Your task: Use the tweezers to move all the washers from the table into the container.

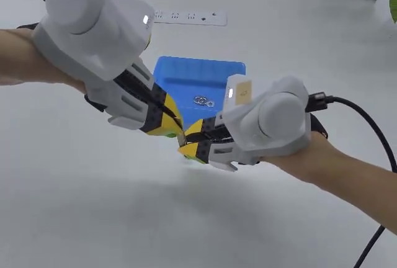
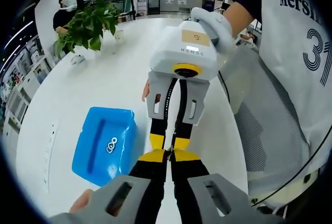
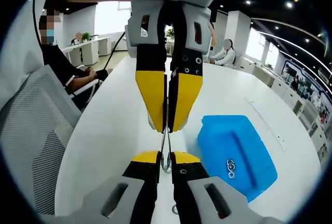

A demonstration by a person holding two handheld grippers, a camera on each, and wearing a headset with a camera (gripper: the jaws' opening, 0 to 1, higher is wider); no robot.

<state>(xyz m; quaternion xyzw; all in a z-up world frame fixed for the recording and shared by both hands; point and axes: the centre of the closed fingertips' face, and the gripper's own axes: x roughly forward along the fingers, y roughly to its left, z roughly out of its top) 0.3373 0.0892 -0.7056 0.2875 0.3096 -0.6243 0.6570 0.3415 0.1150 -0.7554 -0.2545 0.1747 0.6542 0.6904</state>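
My two grippers meet tip to tip above the white table (image 1: 93, 206). The left gripper (image 1: 172, 125) reaches in from the upper left and the right gripper (image 1: 189, 144) from the lower right. Thin metal tweezers (image 3: 166, 143) run between them. The left gripper (image 3: 167, 123) has its yellow jaws pressed on the tweezers' front part. The right gripper (image 3: 166, 157) is shut on their looped rear end. Just behind the tips stands the blue container (image 1: 186, 79), with a few washers (image 1: 203, 101) inside. A small ring (image 3: 175, 209), perhaps a washer, lies on the table below the right jaws.
A white power strip (image 1: 189, 17) lies behind the container. A potted plant (image 2: 88, 27) stands at the far edge of the table. The right gripper's black cable (image 1: 366, 125) trails off to the right. A mesh chair (image 3: 31, 146) and seated people are beside the table.
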